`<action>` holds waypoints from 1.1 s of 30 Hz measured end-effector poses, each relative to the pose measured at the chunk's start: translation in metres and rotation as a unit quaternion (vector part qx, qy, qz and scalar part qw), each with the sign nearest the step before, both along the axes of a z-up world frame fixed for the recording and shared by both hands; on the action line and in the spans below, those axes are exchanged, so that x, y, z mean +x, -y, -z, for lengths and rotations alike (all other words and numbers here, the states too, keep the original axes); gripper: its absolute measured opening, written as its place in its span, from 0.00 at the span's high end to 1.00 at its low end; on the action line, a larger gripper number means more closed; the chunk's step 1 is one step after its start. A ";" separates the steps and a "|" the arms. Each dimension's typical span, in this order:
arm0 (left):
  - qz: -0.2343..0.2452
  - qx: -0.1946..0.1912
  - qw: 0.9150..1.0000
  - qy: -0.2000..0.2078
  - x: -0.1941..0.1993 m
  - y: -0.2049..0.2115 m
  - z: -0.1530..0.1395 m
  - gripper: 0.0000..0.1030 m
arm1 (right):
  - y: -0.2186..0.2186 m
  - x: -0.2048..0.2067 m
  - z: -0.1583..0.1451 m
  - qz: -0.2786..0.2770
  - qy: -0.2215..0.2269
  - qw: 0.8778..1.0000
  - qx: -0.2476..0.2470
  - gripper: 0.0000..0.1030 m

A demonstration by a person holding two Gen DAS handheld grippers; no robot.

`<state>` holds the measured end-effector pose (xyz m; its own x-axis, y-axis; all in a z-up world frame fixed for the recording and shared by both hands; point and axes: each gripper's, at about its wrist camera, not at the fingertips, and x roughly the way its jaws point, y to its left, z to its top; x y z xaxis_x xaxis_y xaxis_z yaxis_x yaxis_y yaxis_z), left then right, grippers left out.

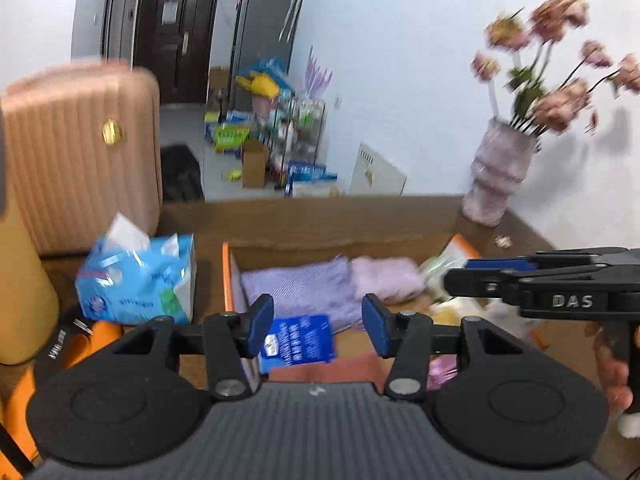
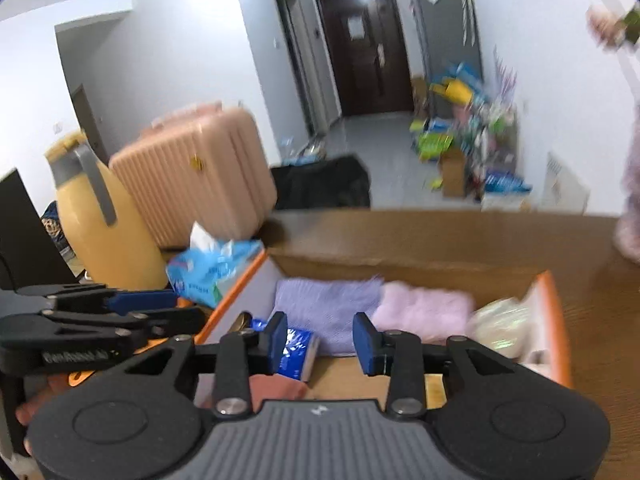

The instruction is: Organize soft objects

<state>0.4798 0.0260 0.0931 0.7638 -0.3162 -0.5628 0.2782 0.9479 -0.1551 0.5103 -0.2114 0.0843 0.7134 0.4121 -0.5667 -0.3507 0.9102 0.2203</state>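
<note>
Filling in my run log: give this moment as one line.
left claw: open, empty | right claw: open, empty | both over box | purple cloth, pink cloth inside

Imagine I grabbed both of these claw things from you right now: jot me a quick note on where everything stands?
Left gripper: open, nothing between its fingers.
Right gripper: open, also holding nothing.
Both hover over the orange-edged box on the wooden table.
Done: purple cloth and pink fluffy cloth lie side by side at the box's far end; blue packet and a reddish cloth are nearer.
Left: the blue tissue pack sits outside the box, maybe next. Pictures are blurred.
</note>
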 end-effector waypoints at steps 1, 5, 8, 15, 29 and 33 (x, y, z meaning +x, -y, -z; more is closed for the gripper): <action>0.001 0.000 1.000 0.010 -0.012 0.002 -0.011 0.48 | 0.009 -0.012 -0.010 0.003 0.009 1.000 -0.001 0.63; 0.010 0.004 0.999 0.042 -0.056 0.014 -0.041 0.43 | 0.037 -0.066 -0.039 0.019 0.047 0.999 -0.012 0.55; 0.020 0.015 0.998 0.060 -0.087 0.027 -0.056 0.42 | 0.051 -0.100 -0.053 0.020 0.062 0.998 -0.018 0.54; 0.026 0.029 0.996 0.079 -0.159 0.048 -0.032 0.33 | 0.071 -0.173 -0.042 0.017 0.103 0.994 -0.021 0.46; -0.034 -0.001 0.999 -0.010 -0.320 0.042 0.087 0.23 | 0.091 -0.338 0.087 -0.001 0.086 0.996 0.005 0.34; -0.047 -0.002 0.999 -0.023 -0.315 0.039 0.092 0.23 | 0.096 -0.348 0.096 0.010 0.071 0.997 0.026 0.34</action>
